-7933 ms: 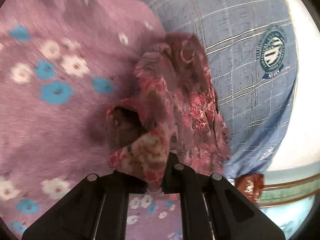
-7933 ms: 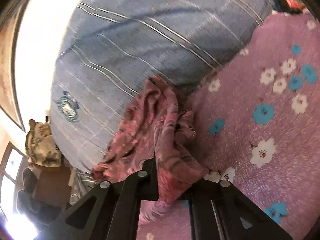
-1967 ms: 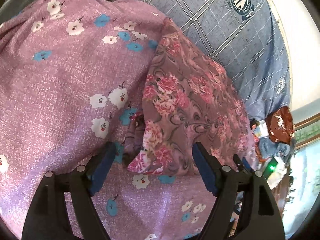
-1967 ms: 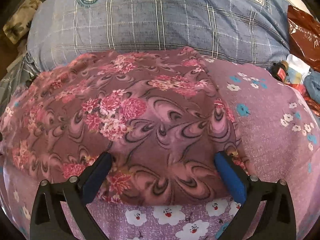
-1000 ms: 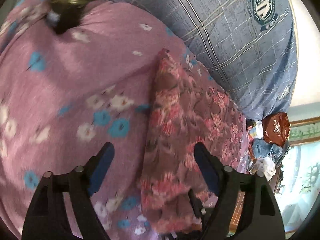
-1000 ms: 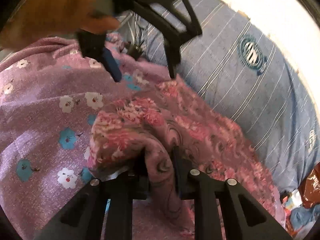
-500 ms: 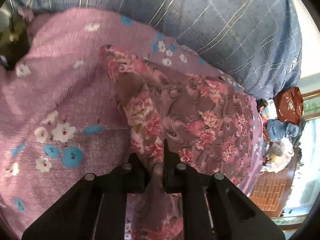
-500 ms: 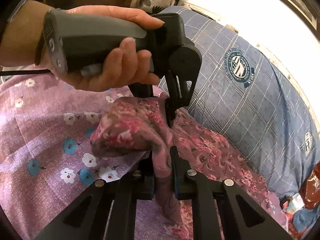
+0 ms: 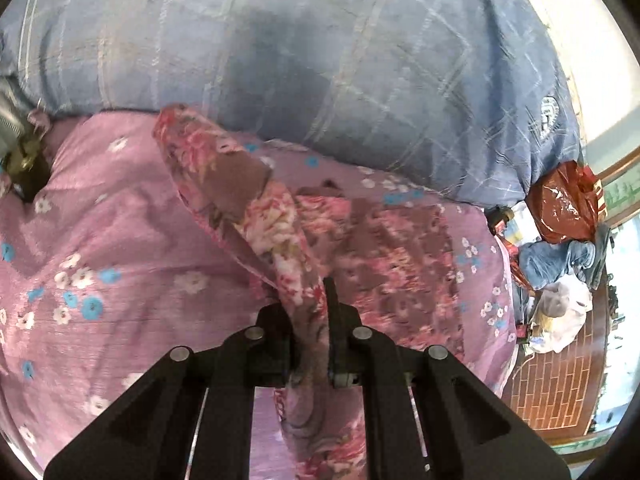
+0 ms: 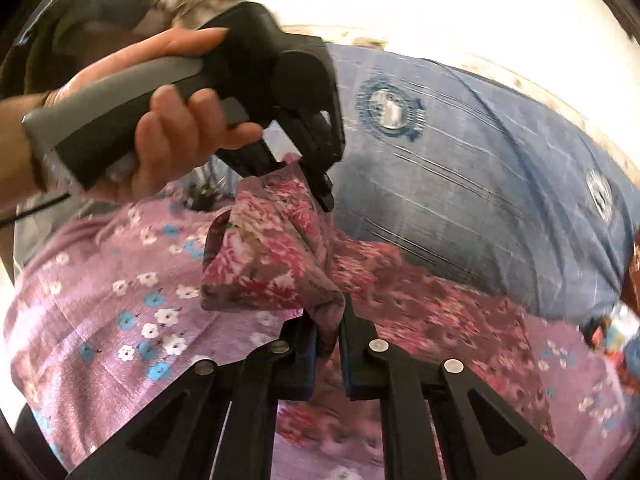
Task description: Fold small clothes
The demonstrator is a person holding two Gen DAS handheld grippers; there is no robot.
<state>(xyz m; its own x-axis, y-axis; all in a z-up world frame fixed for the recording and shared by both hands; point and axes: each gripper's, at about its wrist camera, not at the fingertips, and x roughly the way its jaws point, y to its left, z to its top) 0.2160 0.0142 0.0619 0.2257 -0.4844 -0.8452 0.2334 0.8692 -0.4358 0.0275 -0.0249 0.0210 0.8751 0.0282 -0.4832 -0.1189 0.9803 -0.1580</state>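
Both tools are clamped on the same floral garment [image 9: 384,264], a small maroon piece with pink roses. The left tool [image 9: 310,320] pinches a bunched fold between its narrow jaws; the cloth runs down through them and hangs out below, so the pads themselves are covered. The right tool [image 10: 330,332] has been closing its jaws, and a gathered corner of the garment is squeezed between them; its blue pads show only as thin slivers at the edges.

In the right wrist view the left tool [image 10: 326,196] appears again from the side, held by a hand [image 10: 168,136] around its grey grip; its fingertips disappear behind the lifted cloth. The part of the garment between the two tools is raised and folded over, while the rest trails down onto the bed cover [image 9: 100,240], lilac with white and blue flowers. How far the garment reaches to the right is hard to judge: that side is smeared by motion blur.

Behind lies a large blue checked pillow [image 9: 360,60] with round crests, its upper edge cut off. At the right edge of the left wrist view sit a red-brown plastic bag [image 9: 566,204] and some blue cloth [image 9: 556,256], too blurred to identify further.
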